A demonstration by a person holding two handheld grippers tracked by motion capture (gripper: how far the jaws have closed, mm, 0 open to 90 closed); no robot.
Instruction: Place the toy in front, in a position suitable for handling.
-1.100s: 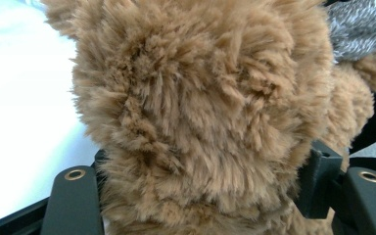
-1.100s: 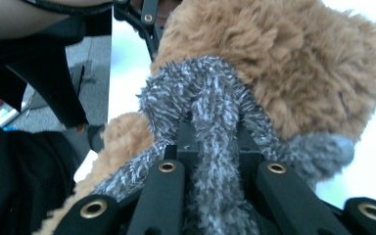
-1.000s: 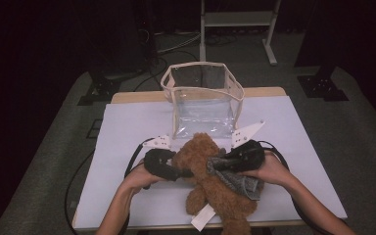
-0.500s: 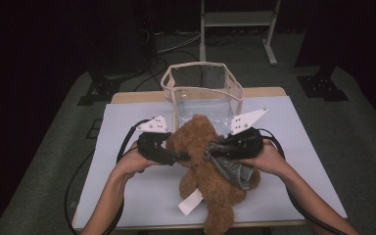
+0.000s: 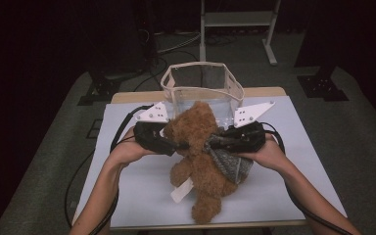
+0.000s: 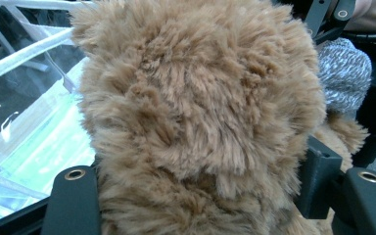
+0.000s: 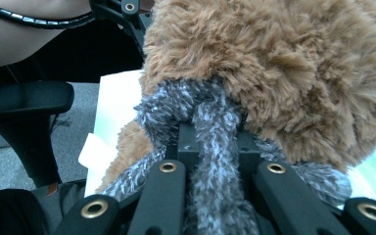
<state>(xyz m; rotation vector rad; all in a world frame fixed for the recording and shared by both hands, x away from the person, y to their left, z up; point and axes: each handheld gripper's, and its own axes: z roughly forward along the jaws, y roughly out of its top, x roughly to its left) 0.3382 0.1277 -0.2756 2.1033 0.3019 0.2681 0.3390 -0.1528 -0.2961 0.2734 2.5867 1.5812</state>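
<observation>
A brown teddy bear with a grey knitted scarf hangs between both grippers, just in front of a clear plastic bag with white trim. My left gripper comes in from the left and is shut on the bear's head; in the left gripper view its fur bulges between the jaws. From the right, my right gripper is shut on the scarf, which runs between the jaws below the bear's head. A white tag dangles from the bear.
The white table top has bare room on both sides of the bear. The bag stands open-topped at the table's far edge. Cables trail from both grippers. A white metal frame and dark stand bases sit on the floor behind.
Both hands have risen with the bear, carrying it up and closer to the clear bag. The bear's body now hangs below the grippers.
</observation>
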